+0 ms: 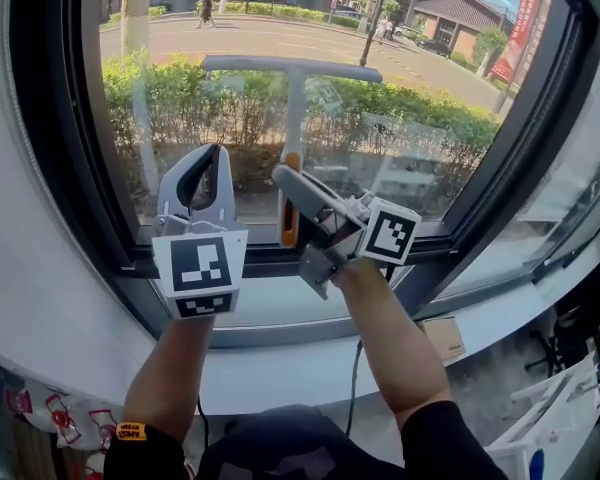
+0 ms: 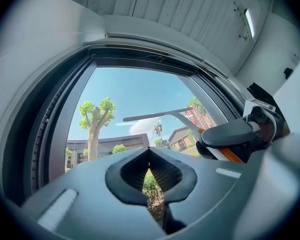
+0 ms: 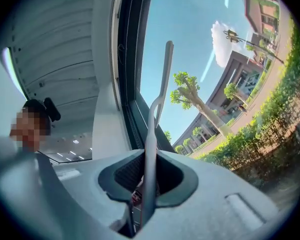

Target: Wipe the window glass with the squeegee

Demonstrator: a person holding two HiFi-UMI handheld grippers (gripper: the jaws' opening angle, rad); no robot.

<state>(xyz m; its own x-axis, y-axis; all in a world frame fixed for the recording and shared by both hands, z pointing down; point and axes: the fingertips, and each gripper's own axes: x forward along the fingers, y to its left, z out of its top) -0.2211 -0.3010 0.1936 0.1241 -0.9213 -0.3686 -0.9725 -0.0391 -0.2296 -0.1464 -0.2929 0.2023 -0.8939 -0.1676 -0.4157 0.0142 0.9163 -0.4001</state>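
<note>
Your right hand-held gripper (image 1: 292, 190) is pinching the squeegee (image 1: 294, 118) low on its handle, where the orange of the grip shows. In the right gripper view the narrow pale stem runs straight up between the ribbed pads. The squeegee stands upright at the window glass (image 1: 420, 98), with its long crossbar lying level near the top middle of the pane (whether the edge touches the glass, I cannot tell). Your left hand-held gripper (image 1: 202, 183) is pressed together on nothing and hovers just left of the handle, above the sill (image 1: 280, 303).

The tool looks light and stiff, but the smooth, slim stem could roll in the pads. The thicker orange part is probably the surest hold. Press evenly, since a tilted crossbar would likely skip and leave streaks.
</note>
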